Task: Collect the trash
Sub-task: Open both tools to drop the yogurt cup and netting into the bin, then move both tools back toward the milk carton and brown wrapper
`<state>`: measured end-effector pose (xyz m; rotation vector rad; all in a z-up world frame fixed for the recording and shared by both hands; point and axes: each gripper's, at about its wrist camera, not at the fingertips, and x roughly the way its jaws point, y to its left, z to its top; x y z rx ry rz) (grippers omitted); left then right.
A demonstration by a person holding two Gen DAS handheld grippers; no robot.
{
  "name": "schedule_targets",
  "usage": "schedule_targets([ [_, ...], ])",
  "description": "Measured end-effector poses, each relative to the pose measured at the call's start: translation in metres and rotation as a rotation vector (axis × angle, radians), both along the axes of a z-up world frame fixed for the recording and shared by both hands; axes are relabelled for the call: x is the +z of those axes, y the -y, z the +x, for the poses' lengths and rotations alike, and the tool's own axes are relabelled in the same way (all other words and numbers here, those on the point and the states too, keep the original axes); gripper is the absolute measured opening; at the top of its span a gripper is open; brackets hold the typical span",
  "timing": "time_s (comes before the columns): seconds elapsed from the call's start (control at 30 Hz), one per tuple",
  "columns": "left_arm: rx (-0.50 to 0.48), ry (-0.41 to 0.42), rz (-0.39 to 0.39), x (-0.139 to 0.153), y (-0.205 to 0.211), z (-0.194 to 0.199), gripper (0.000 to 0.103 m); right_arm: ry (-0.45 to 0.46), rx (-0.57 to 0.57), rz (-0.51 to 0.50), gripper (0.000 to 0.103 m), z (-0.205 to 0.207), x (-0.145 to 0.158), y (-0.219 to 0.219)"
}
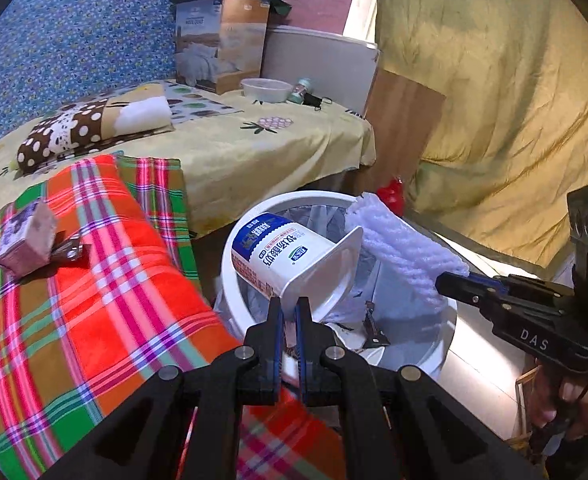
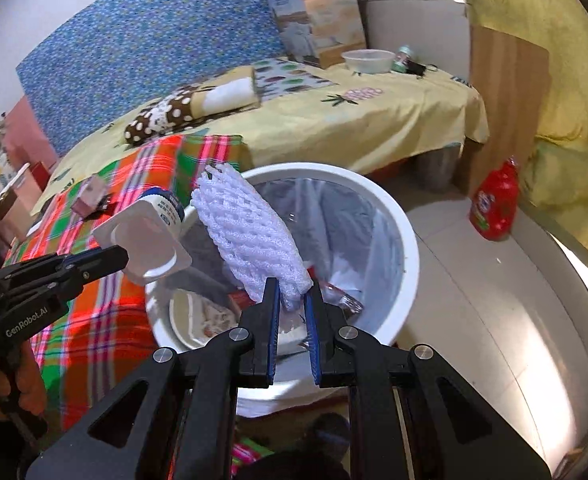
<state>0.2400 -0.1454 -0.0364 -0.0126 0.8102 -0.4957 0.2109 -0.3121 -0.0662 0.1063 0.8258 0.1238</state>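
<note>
My left gripper (image 1: pixel 290 306) is shut on the rim of a white yogurt cup (image 1: pixel 290 264) with a blue label, held over the white trash bin (image 1: pixel 230 292). My right gripper (image 2: pixel 292 292) is shut on a white foam fruit net (image 2: pixel 246 228), also over the bin (image 2: pixel 405 248). The net (image 1: pixel 397 244) and the right gripper (image 1: pixel 443 282) show in the left wrist view; the cup (image 2: pixel 150 236) and the left gripper (image 2: pixel 120 258) show in the right wrist view. The bin holds a liner, wrappers and a paper plate (image 2: pixel 198 320).
A small pink carton (image 1: pixel 26 240) and a dark wrapper (image 1: pixel 70 250) lie on the plaid blanket (image 1: pixel 94 300) left of the bin. A red bottle (image 2: pixel 495 204) stands on the floor to the right. A bowl (image 1: pixel 266 90) and a box (image 1: pixel 220 42) sit on the bed behind.
</note>
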Motion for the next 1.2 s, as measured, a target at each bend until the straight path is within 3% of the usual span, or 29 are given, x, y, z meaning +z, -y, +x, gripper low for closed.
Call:
schedule_targets([
  [0.2,-0.014,-0.038,-0.018,-0.010,0.008,0.012,0.006,-0.033,-0.019,0.040,0.020,0.003,-0.006,0.010],
  [0.33,-0.008,-0.051,-0.024,-0.013,0.008,0.015,0.007,-0.030,-0.024,0.047,0.037,0.001,-0.007,0.011],
  [0.7,0.048,-0.022,-0.063,0.005,-0.020,-0.005,0.007,0.008,0.005,0.056,0.038,-0.007,0.007,0.000],
  [1.2,0.150,0.019,-0.086,0.020,-0.071,-0.053,0.007,0.054,0.148,0.053,0.038,-0.026,0.027,-0.044],
])
